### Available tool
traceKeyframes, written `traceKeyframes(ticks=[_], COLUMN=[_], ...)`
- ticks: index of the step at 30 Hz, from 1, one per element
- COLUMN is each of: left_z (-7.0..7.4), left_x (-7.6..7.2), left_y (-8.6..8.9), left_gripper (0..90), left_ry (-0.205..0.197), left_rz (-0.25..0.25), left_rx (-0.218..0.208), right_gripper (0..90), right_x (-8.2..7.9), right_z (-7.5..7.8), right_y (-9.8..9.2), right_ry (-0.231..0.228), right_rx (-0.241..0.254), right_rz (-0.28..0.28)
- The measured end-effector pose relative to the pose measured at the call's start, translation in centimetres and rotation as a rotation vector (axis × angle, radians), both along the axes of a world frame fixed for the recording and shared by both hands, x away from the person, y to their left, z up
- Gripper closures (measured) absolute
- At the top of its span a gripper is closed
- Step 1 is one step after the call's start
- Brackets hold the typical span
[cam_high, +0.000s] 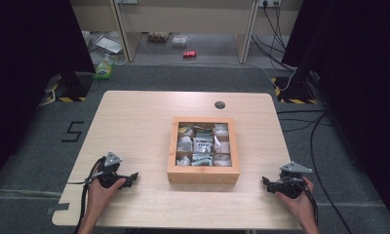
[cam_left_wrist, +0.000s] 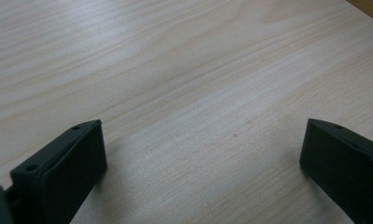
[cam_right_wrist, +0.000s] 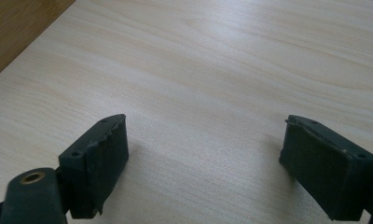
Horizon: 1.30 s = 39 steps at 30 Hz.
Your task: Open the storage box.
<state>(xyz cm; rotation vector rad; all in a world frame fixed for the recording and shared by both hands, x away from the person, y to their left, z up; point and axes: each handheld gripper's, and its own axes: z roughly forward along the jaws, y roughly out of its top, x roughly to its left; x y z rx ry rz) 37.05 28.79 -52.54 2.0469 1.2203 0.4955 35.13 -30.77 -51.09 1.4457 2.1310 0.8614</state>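
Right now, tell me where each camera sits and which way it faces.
High view: above the person's side, facing forward and down on the table and wooden box; both hands, left gripper, right gripper.
Left gripper view: rides the gripper, looks over bare tabletop between its open jaws.
Right gripper view: likewise, jaws open.
Shared: both gripper views catch a corner of the box.

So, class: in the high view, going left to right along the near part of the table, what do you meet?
left gripper → wooden box → right gripper
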Motion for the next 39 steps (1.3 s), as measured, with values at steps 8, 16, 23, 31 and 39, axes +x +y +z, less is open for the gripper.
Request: traceKeyframes(ticks=[8,16,23,31,39], left_z=[0.0,0.0,0.0,0.0,0.0], left_x=[0.0,0.0,0.0,0.0,0.0], left_y=[0.0,0.0,0.0,0.0,0.1], left_gripper=[0.0,0.0,0.0,0.0,0.0], left_ry=[0.0,0.0,0.0,0.0,0.0], left_rz=[0.0,0.0,-0.003,-0.004,-0.004], left_rx=[0.0,-0.001,0.0,0.0,0.0], right_gripper=[15.9,21.4,23.3,33.6,37.0], right_x=[-0.1,-0.3,-0.9,-2.0,-2.7], right_z=[0.0,0.3,1.5,3.6,4.4], right_y=[0.1,0.0,0.5,3.8,6.1], right_ry=[-0.002,-0.018,-0.082,-0.159,-0.158], right_rx=[-0.002,0.058,0.107,0.177,0.222], right_rz=[0.005,-0.005,0.009,0.167,0.269])
